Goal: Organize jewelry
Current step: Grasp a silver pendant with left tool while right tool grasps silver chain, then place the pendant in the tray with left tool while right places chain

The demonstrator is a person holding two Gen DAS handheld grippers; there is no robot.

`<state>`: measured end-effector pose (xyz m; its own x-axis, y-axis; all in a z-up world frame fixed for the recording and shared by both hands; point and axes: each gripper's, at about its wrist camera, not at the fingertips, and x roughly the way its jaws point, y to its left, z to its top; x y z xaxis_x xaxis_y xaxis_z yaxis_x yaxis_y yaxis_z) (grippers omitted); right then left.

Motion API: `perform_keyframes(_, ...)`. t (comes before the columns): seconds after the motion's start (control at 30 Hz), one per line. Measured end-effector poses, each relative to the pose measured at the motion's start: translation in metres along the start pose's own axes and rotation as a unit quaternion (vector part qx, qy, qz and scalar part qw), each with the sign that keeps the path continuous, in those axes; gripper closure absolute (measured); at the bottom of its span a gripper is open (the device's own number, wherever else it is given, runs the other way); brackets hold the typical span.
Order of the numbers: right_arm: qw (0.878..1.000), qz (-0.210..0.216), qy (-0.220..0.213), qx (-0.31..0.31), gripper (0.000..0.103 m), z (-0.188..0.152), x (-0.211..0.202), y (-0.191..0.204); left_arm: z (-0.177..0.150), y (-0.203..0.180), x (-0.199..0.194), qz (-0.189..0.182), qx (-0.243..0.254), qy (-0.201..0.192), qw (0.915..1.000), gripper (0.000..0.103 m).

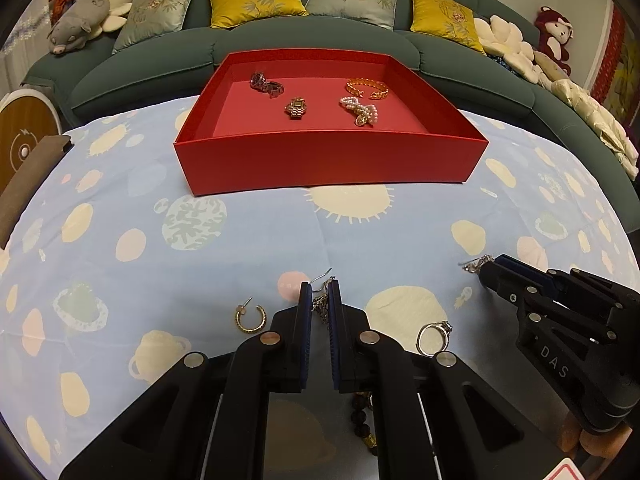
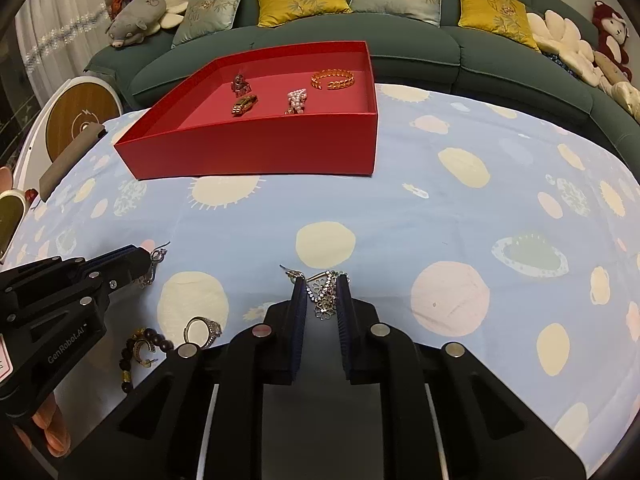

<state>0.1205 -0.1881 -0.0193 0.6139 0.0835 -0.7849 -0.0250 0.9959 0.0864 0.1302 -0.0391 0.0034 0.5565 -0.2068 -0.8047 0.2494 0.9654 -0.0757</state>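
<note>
We are working over a blue spotted cloth [image 1: 248, 240], with a red tray [image 1: 328, 156] sitting at the far side in front of a green sofa [image 1: 472, 60]. Our left gripper [image 1: 319, 294] is closing its fingers on a silver drop earring [image 1: 320, 306], whose hook is poking out past the tips; the lower part of the earring is hanging between the pads and is hard to make out. Our right gripper [image 2: 320, 282] is clamping a second earring [image 2: 322, 294], a string of small flower links with stones, its hook showing just left of the tips.

Inside the tray are lying a dark watch [image 1: 266, 85] at far left, a gold watch [image 1: 296, 108] nearer, a gold bangle [image 1: 367, 88] at far right and a pearl bracelet [image 1: 360, 111] in front of it.

On the cloth near us, a gold hoop [image 1: 250, 318] is lying left of the left gripper, and a silver ring [image 1: 434, 332] is standing just to its right. A string of dark beads [image 2: 132, 350] is lying near the ring, partly hidden under the left gripper's body; in the right wrist view a gold hoop appears to be resting against it, too small to read clearly. The sofa's cushions and toys are being cut off at the picture edge.
</note>
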Motion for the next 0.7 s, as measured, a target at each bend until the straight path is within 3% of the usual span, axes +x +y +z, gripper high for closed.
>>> perform_keyframes(0.7, 0.998, 0.032, -0.062, 0.003, 0.092, 0.021, -0.053, -0.001, 0.035, 0.021, -0.057, -0.026, -0.034, -0.059, 0.9973, 0.097)
